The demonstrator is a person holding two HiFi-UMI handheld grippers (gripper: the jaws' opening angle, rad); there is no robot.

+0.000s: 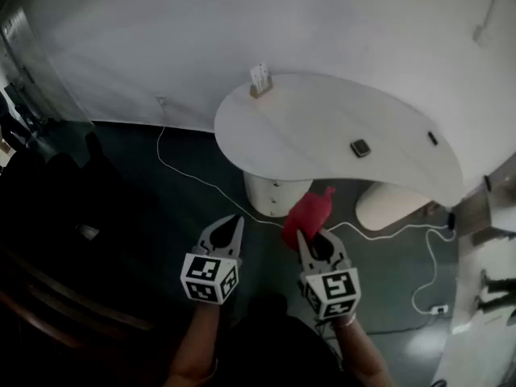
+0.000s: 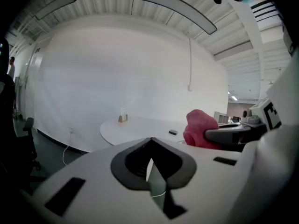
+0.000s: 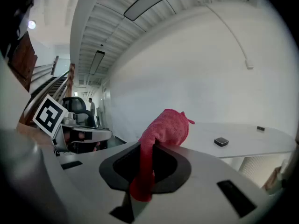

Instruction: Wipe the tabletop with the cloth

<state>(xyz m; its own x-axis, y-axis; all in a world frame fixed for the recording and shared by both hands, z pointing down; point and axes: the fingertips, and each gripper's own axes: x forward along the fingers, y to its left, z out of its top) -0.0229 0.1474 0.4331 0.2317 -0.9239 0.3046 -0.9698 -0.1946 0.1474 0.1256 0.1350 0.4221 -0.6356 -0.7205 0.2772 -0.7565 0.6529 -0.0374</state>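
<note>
A white rounded tabletop (image 1: 322,123) stands ahead of me, beyond both grippers. My right gripper (image 1: 302,234) is shut on a red cloth (image 1: 310,210), held above the dark floor just short of the table's near edge. In the right gripper view the cloth (image 3: 166,129) bunches over the closed jaws of that gripper (image 3: 148,147), with the tabletop (image 3: 247,136) behind. My left gripper (image 1: 235,221) hovers beside it on the left, jaws together and holding nothing. The left gripper view shows its jaws (image 2: 150,141) closed, and the cloth (image 2: 201,129) to the right.
On the table lie a small dark square object (image 1: 360,147), a second dark item (image 1: 433,139) and a card holder (image 1: 260,81) at the far edge. A white pedestal (image 1: 274,193) stands under the table. White cables (image 1: 193,176) cross the floor. Dark chairs (image 1: 48,216) stand at the left.
</note>
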